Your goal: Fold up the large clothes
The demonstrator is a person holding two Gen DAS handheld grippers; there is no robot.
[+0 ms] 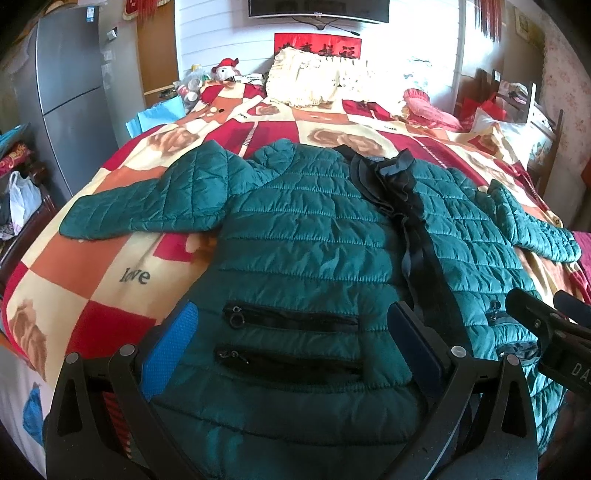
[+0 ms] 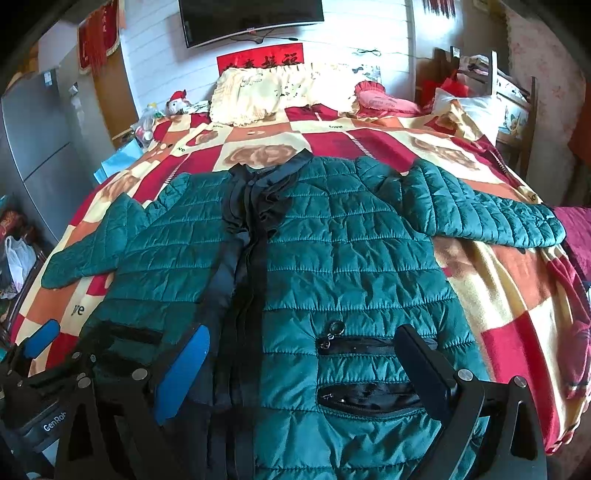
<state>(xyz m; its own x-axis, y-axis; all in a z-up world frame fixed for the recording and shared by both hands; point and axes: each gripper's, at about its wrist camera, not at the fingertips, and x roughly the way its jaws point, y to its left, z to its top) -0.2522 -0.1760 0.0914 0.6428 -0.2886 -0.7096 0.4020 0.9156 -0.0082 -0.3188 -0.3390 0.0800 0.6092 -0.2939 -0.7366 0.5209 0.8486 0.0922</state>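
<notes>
left view first: the jacket (image 1: 314,258) lies spread front-up on the bed (image 1: 122,266), hem nearest the cameras, collar toward the pillows (image 1: 314,79). the left tool (image 1: 291,343) hangs over the hem with its fingers wide apart, blue pad (image 1: 170,347) on one side, dark pad on the other, two zip pockets (image 1: 291,339) framed between them. nothing is pinched, though whether the tips brush the fabric is hard to tell. at the far right edge of this view sits the right tool (image 1: 554,325), only a black sliver of it.

right view now: the right tool (image 2: 299,373) is also spread open, straddling the other front panel and its own pair of pockets (image 2: 369,373). here the black zip placket (image 2: 243,288) runs nearly up the middle, where the left view pushes it off to the right. the left tool (image 2: 40,341) peeks in at lower left, blue pad showing.

sleeves: the left view shows one sleeve (image 1: 147,206) stretched flat and full, and only the cuff end of the other; the right view gives the opposite sleeve (image 2: 487,210) at full length, reaching toward the bed's edge.

around it: a checked red and cream blanket (image 2: 517,295), a fridge (image 1: 66,92) at left, a tv (image 2: 251,18) on the wall, a plush toy (image 1: 225,68) by the pillows, a white bag (image 1: 22,199) on the floor. nothing lies on top of the jacket.
</notes>
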